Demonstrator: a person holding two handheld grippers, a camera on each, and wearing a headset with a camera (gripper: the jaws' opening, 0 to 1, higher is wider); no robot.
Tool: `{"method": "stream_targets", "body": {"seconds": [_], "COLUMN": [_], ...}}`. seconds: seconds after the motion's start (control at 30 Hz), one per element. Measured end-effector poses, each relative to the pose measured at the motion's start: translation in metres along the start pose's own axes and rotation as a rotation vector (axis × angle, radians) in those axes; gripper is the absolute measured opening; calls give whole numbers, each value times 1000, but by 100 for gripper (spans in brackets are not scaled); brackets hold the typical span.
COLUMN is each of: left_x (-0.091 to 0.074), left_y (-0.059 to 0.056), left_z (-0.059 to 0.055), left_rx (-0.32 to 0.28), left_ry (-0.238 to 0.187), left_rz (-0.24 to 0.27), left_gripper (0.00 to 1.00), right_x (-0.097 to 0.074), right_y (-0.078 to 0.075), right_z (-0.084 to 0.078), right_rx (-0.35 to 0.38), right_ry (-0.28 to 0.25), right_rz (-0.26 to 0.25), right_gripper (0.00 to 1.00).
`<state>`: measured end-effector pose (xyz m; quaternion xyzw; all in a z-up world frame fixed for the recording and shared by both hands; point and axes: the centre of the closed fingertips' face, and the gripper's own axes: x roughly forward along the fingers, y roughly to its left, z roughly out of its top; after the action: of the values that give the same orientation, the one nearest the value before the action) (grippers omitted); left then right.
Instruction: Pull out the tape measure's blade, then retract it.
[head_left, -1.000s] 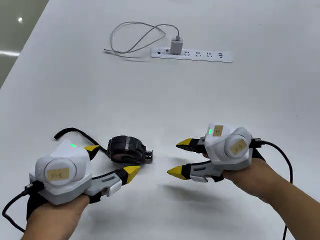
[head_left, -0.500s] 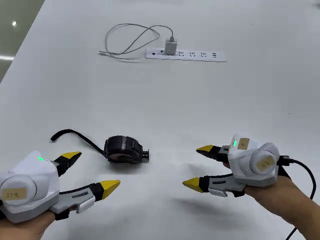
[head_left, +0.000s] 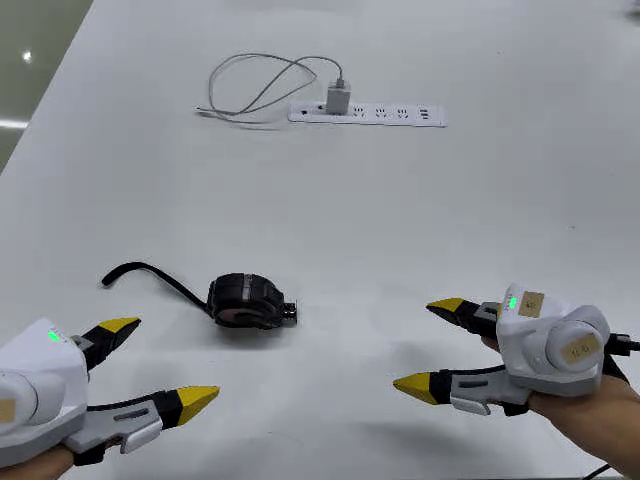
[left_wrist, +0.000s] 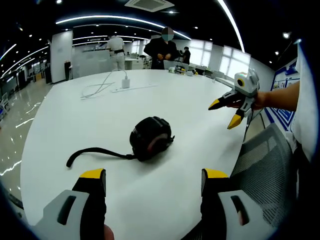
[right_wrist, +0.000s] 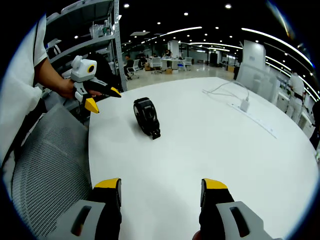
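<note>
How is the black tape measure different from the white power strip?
The round black tape measure is chunky; the long white power strip is flat. The tape measure trails a black strap; the power strip has a white charger plugged in. Both rest on the white table.

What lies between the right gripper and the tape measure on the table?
Nothing: the head view shows bare white table between the right gripper and the tape measure.

The tape measure (head_left: 247, 299) is black, the table (head_left: 400, 220) white.
</note>
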<state>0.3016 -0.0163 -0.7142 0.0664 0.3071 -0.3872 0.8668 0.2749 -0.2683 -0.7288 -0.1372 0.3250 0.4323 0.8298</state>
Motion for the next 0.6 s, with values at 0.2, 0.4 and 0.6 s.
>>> {"method": "stream_targets", "body": {"seconds": [0.2,0.4,0.6], "left_x": [-7,-14,-21], "left_y": [1,3,7], "left_z": [-11,-16,-20], "left_rx": [14,10,11], "left_ry": [26,35,45], "left_rz": [-2,-4,-4], "left_gripper": [78,82,86], "right_x": [-11,-20,-27], "right_y": [2,4,8], "right_z": [-11,-17,-24], "right_rx": [11,29,34], "right_ry": [17,21,36], "right_rz": [-15,-24,-24], "right_gripper": [67,73,78]}}
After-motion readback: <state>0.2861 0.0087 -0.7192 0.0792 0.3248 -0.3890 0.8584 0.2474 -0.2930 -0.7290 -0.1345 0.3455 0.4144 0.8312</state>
